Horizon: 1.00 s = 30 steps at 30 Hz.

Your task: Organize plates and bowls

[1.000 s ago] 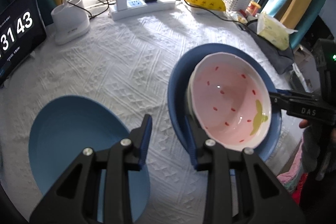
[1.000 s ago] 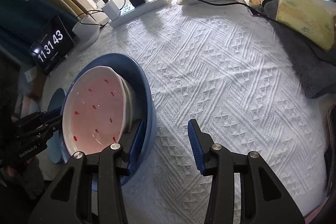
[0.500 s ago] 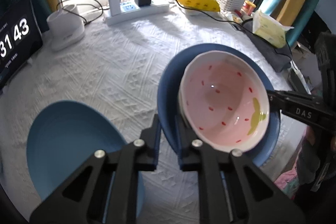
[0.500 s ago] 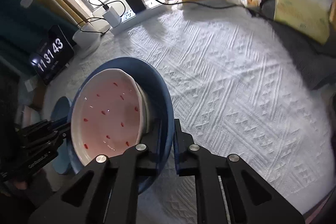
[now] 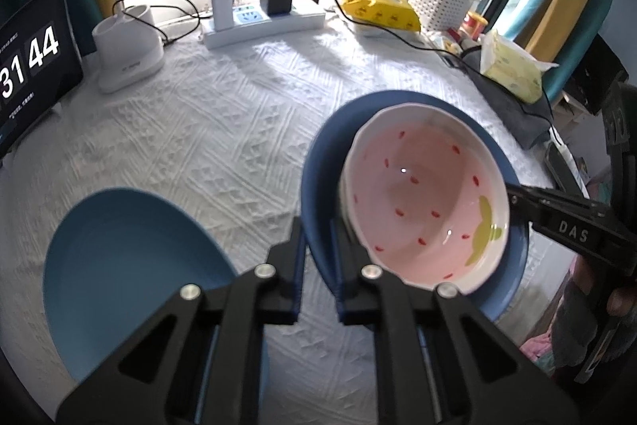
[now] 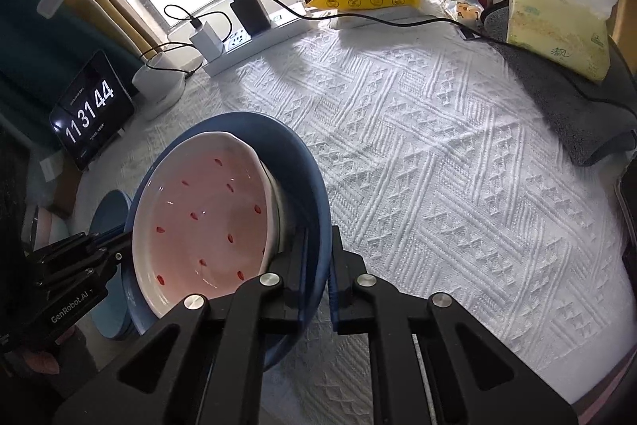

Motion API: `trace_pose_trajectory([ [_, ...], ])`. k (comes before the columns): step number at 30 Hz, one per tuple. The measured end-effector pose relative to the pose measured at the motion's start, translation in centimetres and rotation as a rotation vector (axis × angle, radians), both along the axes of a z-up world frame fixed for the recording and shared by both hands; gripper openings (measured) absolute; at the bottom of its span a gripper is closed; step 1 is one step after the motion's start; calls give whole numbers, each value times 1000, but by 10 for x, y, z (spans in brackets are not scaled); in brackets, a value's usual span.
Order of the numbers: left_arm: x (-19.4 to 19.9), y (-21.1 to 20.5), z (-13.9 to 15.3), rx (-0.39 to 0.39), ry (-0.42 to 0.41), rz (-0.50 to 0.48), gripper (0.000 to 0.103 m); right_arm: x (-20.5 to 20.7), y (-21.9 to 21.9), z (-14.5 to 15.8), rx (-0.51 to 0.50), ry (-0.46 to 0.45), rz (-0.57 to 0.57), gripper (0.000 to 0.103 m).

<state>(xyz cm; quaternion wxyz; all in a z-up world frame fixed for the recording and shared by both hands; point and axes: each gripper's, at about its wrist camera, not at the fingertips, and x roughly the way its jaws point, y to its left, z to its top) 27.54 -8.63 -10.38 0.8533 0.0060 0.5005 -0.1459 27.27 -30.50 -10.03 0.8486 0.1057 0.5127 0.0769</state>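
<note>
Both grippers are clamped now. A second ago their fingers stood spread on either side of the rim; half a second ago they had nearly met; now my left gripper (image 5: 317, 245) pinches the near edge of the dark blue plate (image 5: 318, 162), and my right gripper (image 6: 318, 257) pinches the opposite edge of the same plate. So I have it by two sides, and I judge the grasp is done and the lift is next.

The pink strawberry bowl (image 5: 426, 202) rides inside the plate, nested on what looks like a second white bowl under it. It leans toward the left gripper's side in the right wrist view, so I want to keep the plate level or the stack may slide.

Just left of my left gripper sits the light blue plate (image 5: 131, 257), flat on the white tablecloth (image 5: 223, 130), apart from the one I hold. That reads as the likely stacking spot, though I cannot be sure.

Further out the cloth is open across the middle. Beyond it, the clock display (image 5: 32, 62) has ticked from 43 to 44, a white charging base (image 5: 127, 46) stands beside it, then the power strip (image 5: 262, 22) with its plugs and a black cable (image 6: 398, 20) trailing right. The yellow wipes pack (image 5: 378, 12), white basket (image 5: 442, 2) and tissue pack (image 5: 509, 66) line the far right edge, none in my path.
</note>
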Motion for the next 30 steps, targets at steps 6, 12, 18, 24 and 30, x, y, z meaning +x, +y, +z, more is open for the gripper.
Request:
trace_pose_trajectory([
  [6,-1,1,0,-7,6,-2,11,-2,1,2,-9,-5,-3,9],
  [12,-2,3,2,-15,8,-10,11,-3,2,6,-21,-11,-10,9],
  [18,-5,5,9,-25,-9,-13,11,-5,4,12,-35,-21,-10,9],
  [24,-11,11,19,-38,-31,-6,11,-8,7,21,-42,-31,-8,9],
  [30,-17,18,31,-55,-56,2,10,-12,15,35,-53,-49,0,9],
])
